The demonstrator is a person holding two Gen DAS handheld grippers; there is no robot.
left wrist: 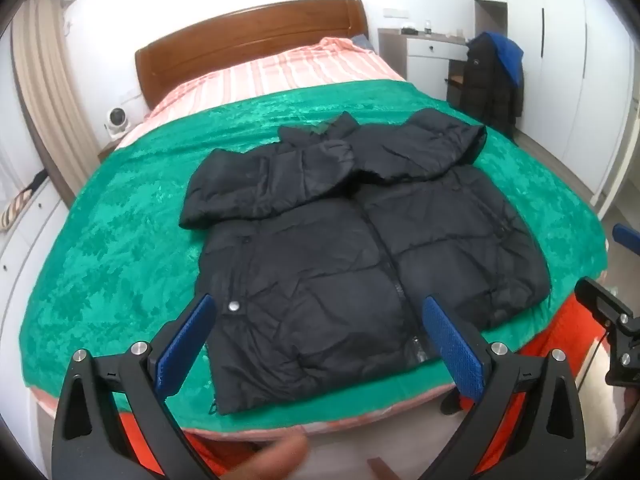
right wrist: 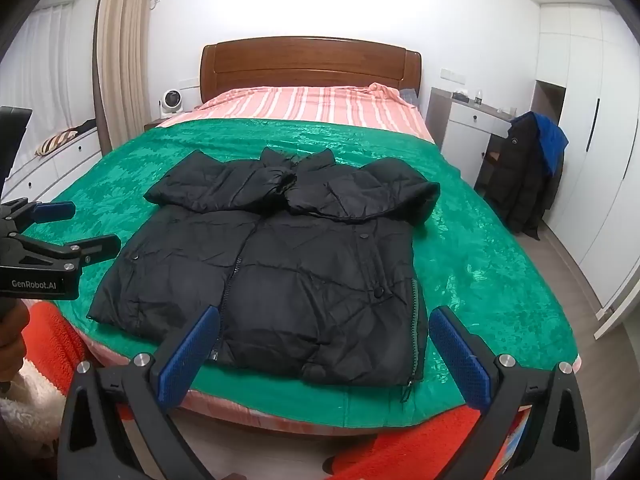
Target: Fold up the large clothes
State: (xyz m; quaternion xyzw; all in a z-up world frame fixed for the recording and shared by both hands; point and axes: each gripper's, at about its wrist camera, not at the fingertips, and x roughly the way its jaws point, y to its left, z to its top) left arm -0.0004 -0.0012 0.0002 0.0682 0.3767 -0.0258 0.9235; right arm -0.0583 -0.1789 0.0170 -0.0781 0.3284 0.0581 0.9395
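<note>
Black puffer jacket (left wrist: 352, 248) lies flat, front up, on the green blanket (left wrist: 120, 240) covering the near half of the bed (right wrist: 312, 64); collar toward the far headboard, hem at the near edge. Both sleeves are already folded in across the chest, cuffs meeting near the collar. Zip looks closed down the middle, w/ snaps showing on the front.

Left hand-held gripper (left wrist: 320, 344) hovers above the near hem, left-centre, jaws spread wide, nothing btwn the blue pads. Right hand-held gripper (right wrist: 324, 344) hovers over the hem's right part, near the side zip, also spread wide & empty. Neither touches the fabric.

Handling, as a judgement: padded & puffy, so light for its bulk but springy; folds will likely want to pop back open. Shell looks smooth & a bit shiny, prob. slippery, so a shallow pinch may slide off. Soft all over, no stiffness; it'll sag btwn two grip points. Not fragile.

Where to grab: the two near hem corners, one per gripper, biting deep enough to catch both front & back layers, then lift & carry toward the collar to halve the body over the sleeves. Avoid gripping on the zip or snaps, since pads seat poorly on hard bits. Press the fold down after to squeeze air out.

Another dark coat (right wrist: 520, 176) hangs on a chair at far right, not involved.
</note>
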